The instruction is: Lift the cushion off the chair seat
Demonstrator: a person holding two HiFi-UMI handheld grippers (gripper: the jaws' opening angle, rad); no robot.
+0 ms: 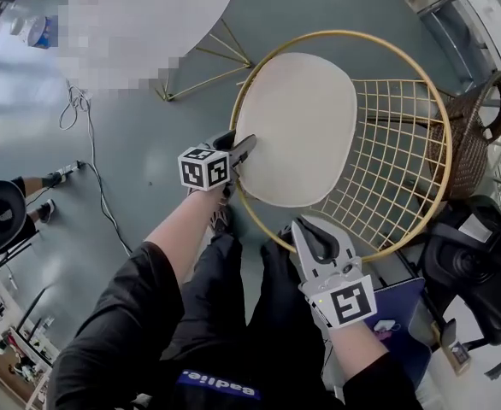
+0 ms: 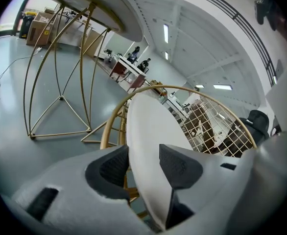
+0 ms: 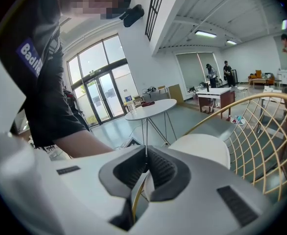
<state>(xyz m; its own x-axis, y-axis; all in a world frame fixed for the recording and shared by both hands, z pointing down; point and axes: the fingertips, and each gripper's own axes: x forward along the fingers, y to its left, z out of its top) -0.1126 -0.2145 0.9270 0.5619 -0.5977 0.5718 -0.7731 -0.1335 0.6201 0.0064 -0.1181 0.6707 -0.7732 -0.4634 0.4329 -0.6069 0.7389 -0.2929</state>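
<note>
Left gripper (image 1: 240, 147) stands released, jaws astride the cushion's (image 1: 302, 126) near edge without pinching. Right gripper (image 1: 300, 228) is clenched beside it, seemingly empty. Cushion lies flat on the chair (image 1: 387, 161); lifting remains.

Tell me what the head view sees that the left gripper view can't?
Only the head view: the right tool and the person's arms. Only the left gripper view: ceiling lights, and a close look at the cushion's edge between the left tool's open jaws. Both: the cushion, the gold chair, the table and the left tool.
</note>
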